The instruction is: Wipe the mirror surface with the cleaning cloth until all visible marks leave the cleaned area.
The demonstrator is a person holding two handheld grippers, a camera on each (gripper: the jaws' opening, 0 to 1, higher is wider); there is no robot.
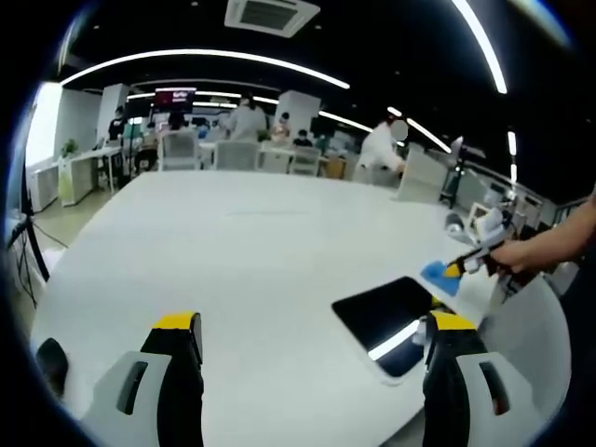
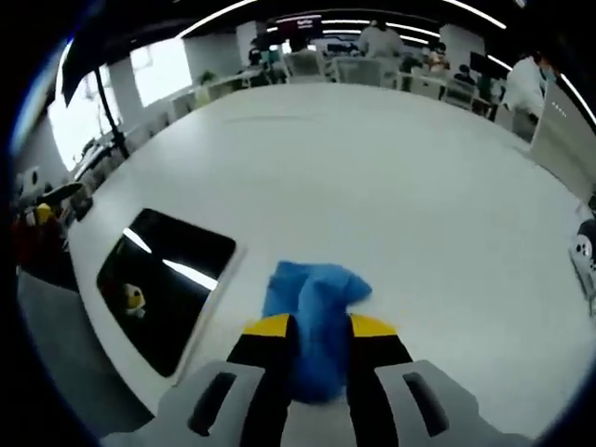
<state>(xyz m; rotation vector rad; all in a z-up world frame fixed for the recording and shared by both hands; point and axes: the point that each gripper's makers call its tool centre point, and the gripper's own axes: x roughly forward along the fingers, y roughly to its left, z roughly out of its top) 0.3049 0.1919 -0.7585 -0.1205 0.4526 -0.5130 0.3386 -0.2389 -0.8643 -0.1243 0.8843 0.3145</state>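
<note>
Gripping the blue cloth [image 2: 315, 321] in right tongs [image 2: 317, 331], left tongs [image 1: 312, 328] released, mirror [image 2: 163, 284] beside, edge cut off.

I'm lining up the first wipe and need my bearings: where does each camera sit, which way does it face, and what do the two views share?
Left gripper view: rides the left gripper, facing across the white table; its own open jaws rise below, with the mirror at right and the person's hand beyond.
Right gripper view: rides the right gripper, looking down its jaws shut on the blue cloth; the mirror lies to the left.
Shared: the table, the mirror, the blue cloth and the right gripper.
</note>
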